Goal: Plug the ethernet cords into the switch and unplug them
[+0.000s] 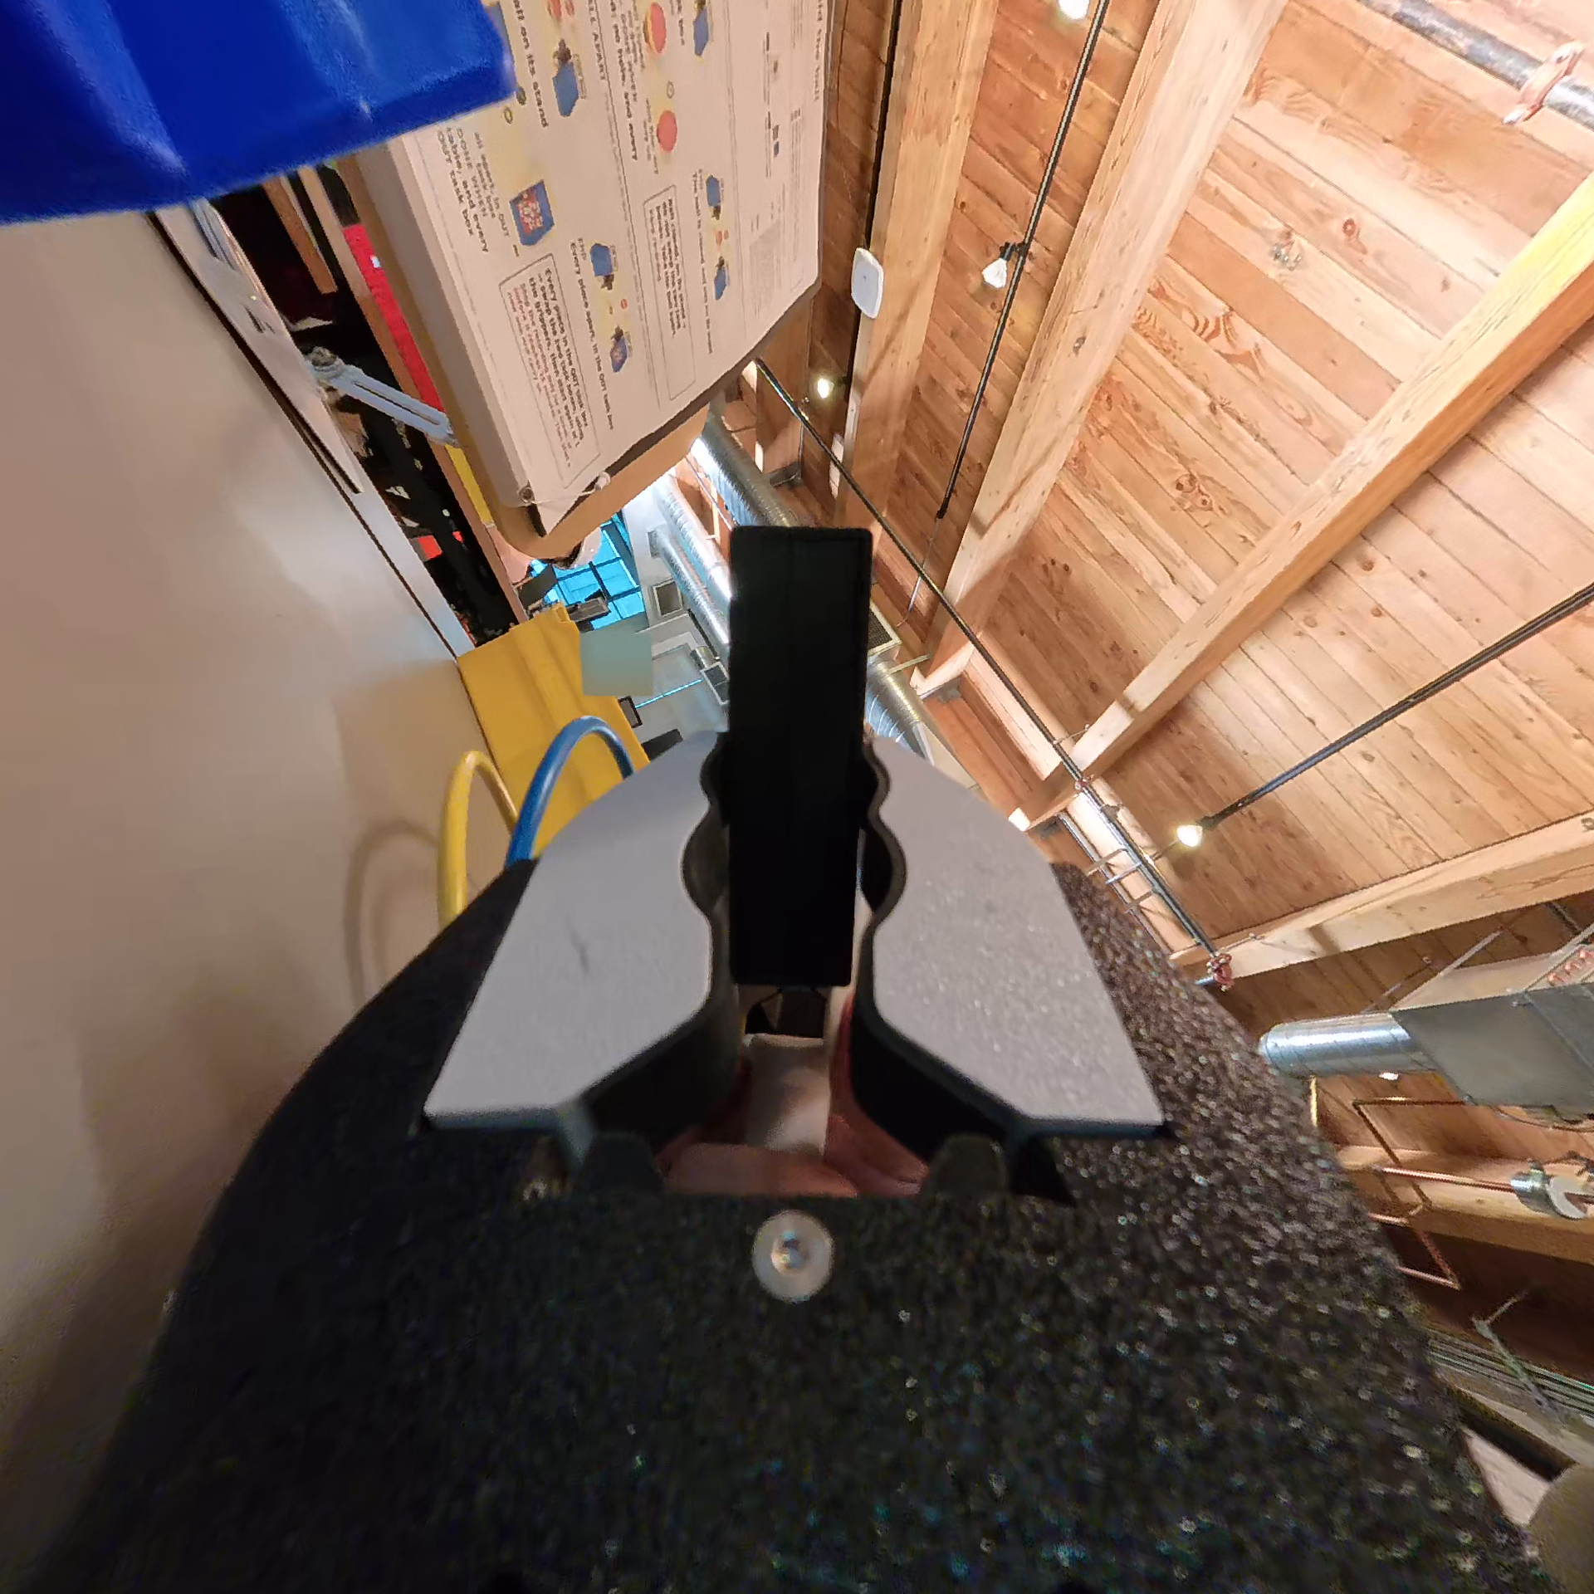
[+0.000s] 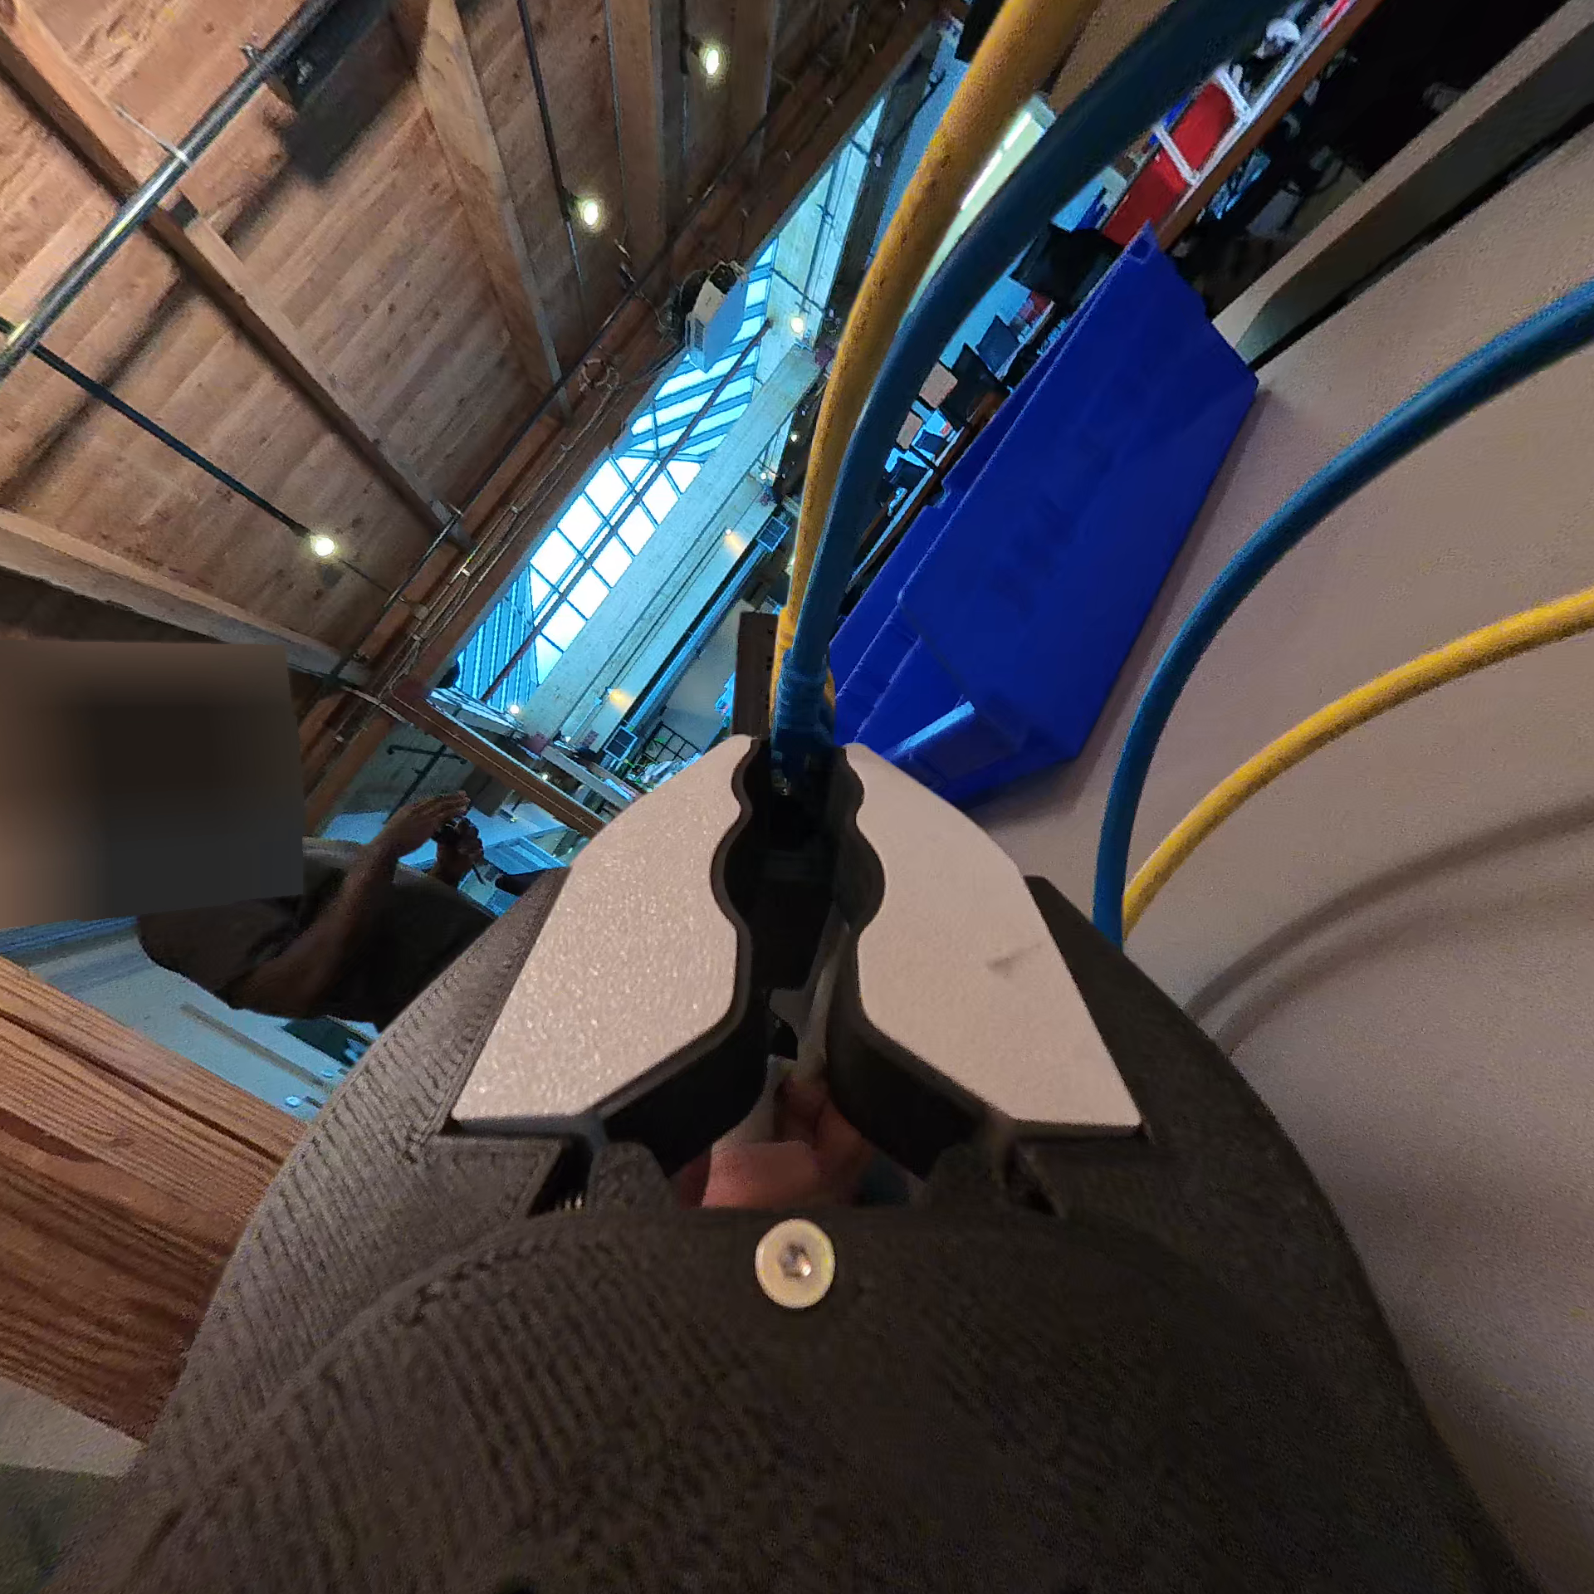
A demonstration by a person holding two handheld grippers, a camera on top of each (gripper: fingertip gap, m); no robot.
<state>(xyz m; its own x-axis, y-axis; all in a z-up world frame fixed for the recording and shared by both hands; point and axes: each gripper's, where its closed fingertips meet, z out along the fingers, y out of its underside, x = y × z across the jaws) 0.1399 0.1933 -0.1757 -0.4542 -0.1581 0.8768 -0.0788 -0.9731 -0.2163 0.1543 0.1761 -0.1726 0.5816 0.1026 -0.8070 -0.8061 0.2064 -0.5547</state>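
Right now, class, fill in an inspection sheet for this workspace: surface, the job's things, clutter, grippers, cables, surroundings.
Surface: beige table, tilted in both views.
Job's things: black switch, held edge-on; blue ethernet cord meets it, but whether it is seated cannot be told.
Clutter: blue bin on the table.
Grippers: left gripper shut on the switch; right gripper shut at the blue cord's plug.
Cables: yellow ethernet cord runs alongside the blue one; both loop over the table.
Surroundings: wooden ceiling beams, instruction poster, a seated person.
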